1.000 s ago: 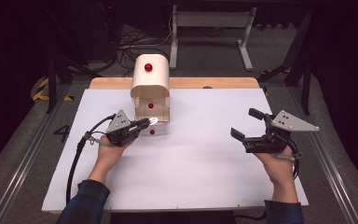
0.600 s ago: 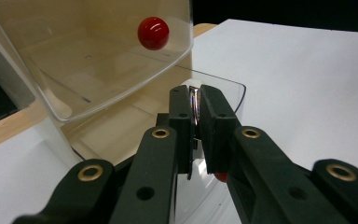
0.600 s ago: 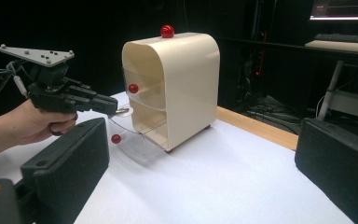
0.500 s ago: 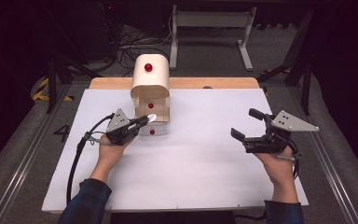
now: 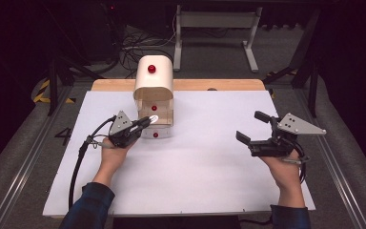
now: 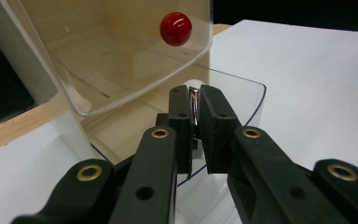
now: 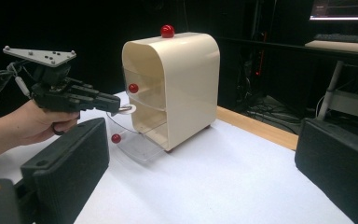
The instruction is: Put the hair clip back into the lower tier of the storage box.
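coin (image 6: 195, 103), a small silvery disc seen edge-on, sits pinched between the fingers of the left gripper (image 6: 194, 100); in the high view it shows as a bright spot at the gripper's tip (image 5: 153, 118), just above the pulled-out bottom drawer (image 5: 155, 133); the left gripper hangs at the open front of the cabinet (image 5: 154, 90), a small cream box with a rounded top and a red knob (image 5: 151, 68) on it; the drawers are clear plastic with red ball knobs; the upper drawer (image 6: 135, 60) is pushed in, and its knob (image 6: 175, 29) sits above the fingers in the left gripper view; the bottom drawer stands out toward the person, its curved clear front just under the coin; the cabinet stands at the far side of the white counter (image 5: 195, 171), by a wooden strip; the right gripper (image 5: 255, 131) rests well apart at the right side of the counter, held level in the right hand (image 5: 286, 174), its fingers spread wide with nothing between them.
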Motion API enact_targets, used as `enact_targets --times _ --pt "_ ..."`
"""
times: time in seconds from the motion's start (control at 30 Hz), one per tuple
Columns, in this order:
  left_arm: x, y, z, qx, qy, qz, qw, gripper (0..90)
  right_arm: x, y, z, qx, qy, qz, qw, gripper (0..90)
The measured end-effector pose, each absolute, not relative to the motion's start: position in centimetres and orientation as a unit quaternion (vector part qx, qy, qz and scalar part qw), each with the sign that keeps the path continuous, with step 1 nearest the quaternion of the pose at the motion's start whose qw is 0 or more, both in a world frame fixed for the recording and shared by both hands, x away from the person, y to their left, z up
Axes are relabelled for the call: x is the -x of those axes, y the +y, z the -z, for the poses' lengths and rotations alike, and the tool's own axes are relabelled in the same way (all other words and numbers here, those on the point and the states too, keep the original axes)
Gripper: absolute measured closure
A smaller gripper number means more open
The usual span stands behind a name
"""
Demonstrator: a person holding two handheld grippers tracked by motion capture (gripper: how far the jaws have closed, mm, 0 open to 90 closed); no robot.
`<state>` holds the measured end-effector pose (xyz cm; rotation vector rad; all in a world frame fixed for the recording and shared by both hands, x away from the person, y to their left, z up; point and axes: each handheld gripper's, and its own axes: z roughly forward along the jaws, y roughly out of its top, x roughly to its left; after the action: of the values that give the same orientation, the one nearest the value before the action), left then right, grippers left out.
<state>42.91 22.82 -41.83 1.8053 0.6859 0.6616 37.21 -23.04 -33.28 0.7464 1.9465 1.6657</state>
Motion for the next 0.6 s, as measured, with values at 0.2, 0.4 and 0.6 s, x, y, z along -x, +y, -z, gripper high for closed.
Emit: enact_targets --times 0.2,0.4,0.6 --pt "-43.08 22.83 41.95 -0.753 0.292 -0.282 0.518 83.6 -37.24 -23.06 33.30 -0.271 0.709 -0.607 0.234 3.3" --pt "-43.17 22.92 42.02 -0.752 0.296 -0.282 0.516 83.5 -37.26 -23.08 33.33 -0.271 0.710 -0.607 0.234 3.3" --pt "-43.21 23.05 42.01 -0.751 0.302 -0.285 0.513 83.4 -37.24 -23.08 33.30 -0.272 0.709 -0.606 0.235 3.3"
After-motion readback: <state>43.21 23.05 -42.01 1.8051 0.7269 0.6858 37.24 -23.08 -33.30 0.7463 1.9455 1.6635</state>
